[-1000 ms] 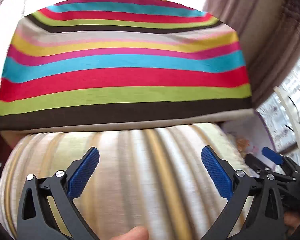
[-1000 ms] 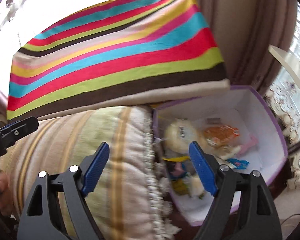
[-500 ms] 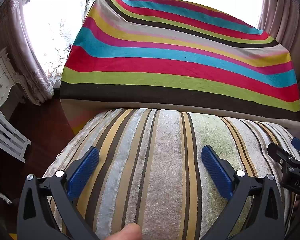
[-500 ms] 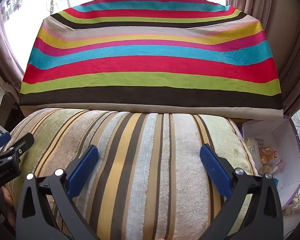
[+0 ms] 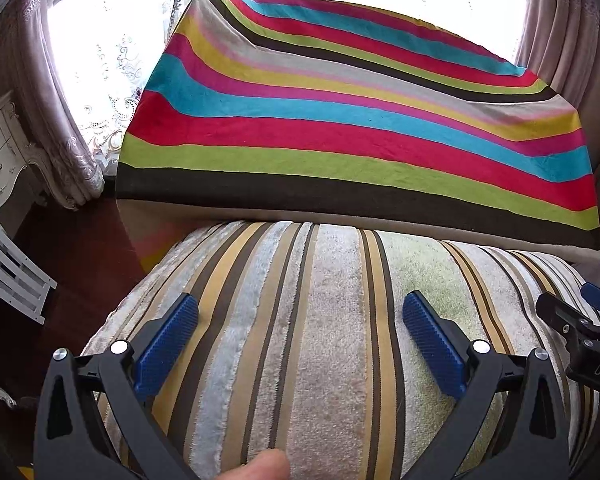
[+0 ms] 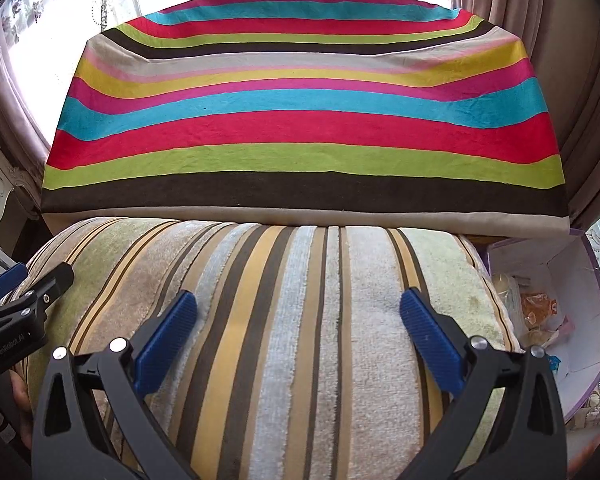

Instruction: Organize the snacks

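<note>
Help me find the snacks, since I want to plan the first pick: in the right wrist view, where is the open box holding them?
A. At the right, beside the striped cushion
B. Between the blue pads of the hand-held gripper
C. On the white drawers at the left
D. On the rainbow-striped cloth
A: the purple-edged box with wrapped snacks sits at the right edge, beside the striped cushion.

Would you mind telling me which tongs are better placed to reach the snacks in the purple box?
Probably the right tongs: the purple box with snacks lies at their right side, while the left tongs see only the striped cushion.
</note>
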`<state>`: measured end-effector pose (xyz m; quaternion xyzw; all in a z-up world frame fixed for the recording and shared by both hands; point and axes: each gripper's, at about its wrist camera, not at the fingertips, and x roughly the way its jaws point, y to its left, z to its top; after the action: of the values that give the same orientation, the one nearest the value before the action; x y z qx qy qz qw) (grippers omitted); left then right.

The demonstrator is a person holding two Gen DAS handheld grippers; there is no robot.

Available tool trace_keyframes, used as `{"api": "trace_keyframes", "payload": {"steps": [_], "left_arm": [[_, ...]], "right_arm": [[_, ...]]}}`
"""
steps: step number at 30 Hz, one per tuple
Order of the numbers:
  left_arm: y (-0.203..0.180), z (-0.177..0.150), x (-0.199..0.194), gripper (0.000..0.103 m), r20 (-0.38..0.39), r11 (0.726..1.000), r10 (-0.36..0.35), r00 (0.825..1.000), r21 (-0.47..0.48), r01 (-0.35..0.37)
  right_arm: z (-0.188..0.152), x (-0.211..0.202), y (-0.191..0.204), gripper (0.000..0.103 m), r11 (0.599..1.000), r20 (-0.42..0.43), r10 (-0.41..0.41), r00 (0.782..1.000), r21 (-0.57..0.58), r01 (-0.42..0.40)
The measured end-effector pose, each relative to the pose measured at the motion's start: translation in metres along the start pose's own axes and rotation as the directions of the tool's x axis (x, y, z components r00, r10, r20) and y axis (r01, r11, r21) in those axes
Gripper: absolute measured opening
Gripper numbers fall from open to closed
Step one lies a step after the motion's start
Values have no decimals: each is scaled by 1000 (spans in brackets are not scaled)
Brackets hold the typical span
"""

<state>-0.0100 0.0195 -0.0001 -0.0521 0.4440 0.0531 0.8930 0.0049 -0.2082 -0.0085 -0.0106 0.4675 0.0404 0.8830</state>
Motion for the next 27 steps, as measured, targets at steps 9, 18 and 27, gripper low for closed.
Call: {"api": "trace_keyframes", "payload": {"steps": [9, 18, 27], "left_arm": [[1, 0, 1, 99, -2, 1000, 5, 1000, 1, -5], [2, 2, 2, 99, 0, 1000, 5, 1000, -5, -5], [3, 3, 0, 99, 7, 1000, -12, 1000, -17, 12]], "right_arm": [[1, 0, -2, 102, 1000, 0, 5, 1000, -2, -5], [1, 0, -2, 102, 1000, -2, 1, 1000, 0, -1], [1, 0, -2, 102, 1000, -3, 1, 1000, 1, -1]]}}
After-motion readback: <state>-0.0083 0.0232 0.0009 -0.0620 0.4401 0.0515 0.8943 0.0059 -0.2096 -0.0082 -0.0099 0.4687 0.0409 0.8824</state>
